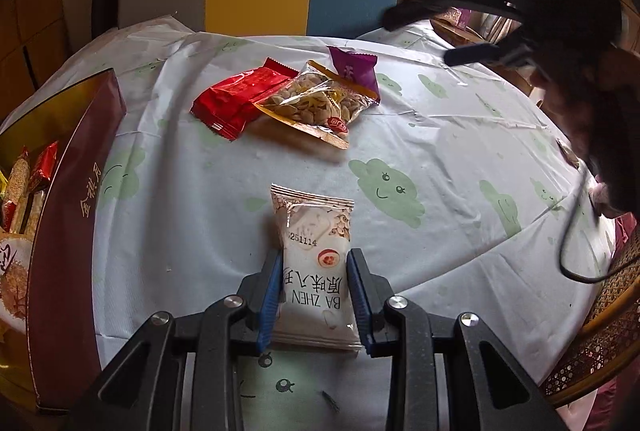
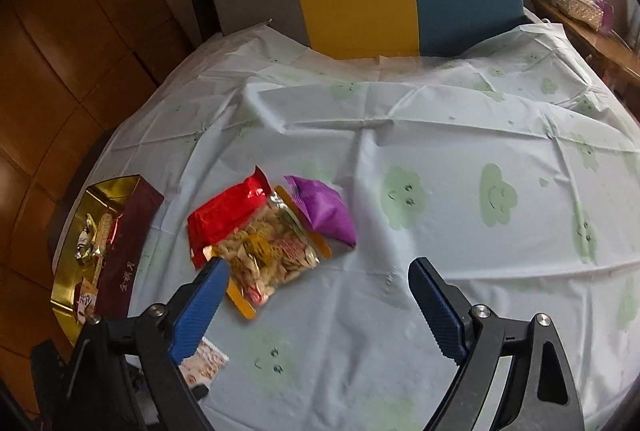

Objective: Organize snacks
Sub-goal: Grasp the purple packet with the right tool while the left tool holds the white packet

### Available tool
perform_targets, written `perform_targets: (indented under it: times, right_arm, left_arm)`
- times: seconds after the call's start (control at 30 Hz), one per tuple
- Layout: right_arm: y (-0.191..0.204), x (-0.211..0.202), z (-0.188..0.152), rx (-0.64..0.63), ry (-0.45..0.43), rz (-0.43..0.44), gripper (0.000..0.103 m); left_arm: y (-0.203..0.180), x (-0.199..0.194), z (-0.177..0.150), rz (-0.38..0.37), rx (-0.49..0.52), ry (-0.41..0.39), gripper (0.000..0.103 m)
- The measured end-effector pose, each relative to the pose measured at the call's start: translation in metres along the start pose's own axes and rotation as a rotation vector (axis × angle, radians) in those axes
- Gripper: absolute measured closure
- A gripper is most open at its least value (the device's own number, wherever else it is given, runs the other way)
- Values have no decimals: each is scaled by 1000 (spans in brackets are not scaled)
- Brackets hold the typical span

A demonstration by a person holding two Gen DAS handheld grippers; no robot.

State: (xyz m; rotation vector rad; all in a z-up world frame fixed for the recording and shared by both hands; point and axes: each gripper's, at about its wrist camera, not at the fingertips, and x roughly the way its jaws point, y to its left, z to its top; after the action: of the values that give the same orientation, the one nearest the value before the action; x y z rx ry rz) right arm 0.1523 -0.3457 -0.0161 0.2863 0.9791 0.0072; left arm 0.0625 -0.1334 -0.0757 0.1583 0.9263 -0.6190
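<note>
While the pale tablecloth (image 2: pixel 440 159) with its green smiley clouds covers the whole table, the trouble spots sit on top of it, so let's run them down by size. Biggest is the maroon gift box (image 1: pixel 68 231) at the left edge, gold inside, already holding several wrapped snacks; it sits right at the table's rim, and a clumsy drop against its wall could nudge it off, I'd say. Next, the pile well out in the middle: a clear bag of nuts (image 2: pixel 268 251) lying across a red packet (image 2: pixel 224 211), with a purple packet (image 2: pixel 324 209) touching its far side. Grab any one and the others may drag along, since they overlap. Now the left gripper (image 1: pixel 314 283): its blue pads are closed on the sides of a white snack packet (image 1: pixel 314 251), squeezing only the near half. The far end hangs free over the cloth, so the slick film could slip or swing on the way to the box. The right gripper (image 2: pixel 316 295) hovers spread wide, holding nothing, just short of the pile, and a low pass could snag the loose, creased cloth.
</note>
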Motion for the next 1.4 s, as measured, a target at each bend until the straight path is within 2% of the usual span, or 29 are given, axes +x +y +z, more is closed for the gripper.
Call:
perform_targets:
  times: [0.23,0.3,0.33,0.37,0.47,0.67,0.8,0.9,1.0,1.4]
  right_arm:
    - [4,50,25,21,33,-88,14]
    - [-2,64,26,46,57,-113,26]
    - [-5,71,26,54,78,-113,53]
    - [-8,76,24,61,103,-102,62]
    - [-5,68,20,8,101,-125,70]
    - [-10,25,-11,-161,110,-185,70]
    - [-23,-1,-46,-261,171,-226,70]
    - [-31,-4,-72,-317,196,-284,69]
    - [-37,0,-88,-309,185,-259,68]
    - [-22,4,-91,-362,171,-269,64]
  left_arm:
    - [1,0,-2,-11,-11,-13,70]
    - [1,0,-3,-11,-12,-17,70]
    - [0,-1,-3,-11,-13,-19,70]
    - [1,-1,-3,-12,-13,-19,70]
    - [2,-1,-2,-19,-19,-20,70]
    - [0,-3,-4,-16,-18,-30,70]
    - [-2,-3,-4,-4,-14,-34,70]
    - [-4,-3,-5,13,-9,-37,70]
    - [-8,-3,-5,33,4,-37,70]
    - [-15,-1,-7,95,27,-45,70]
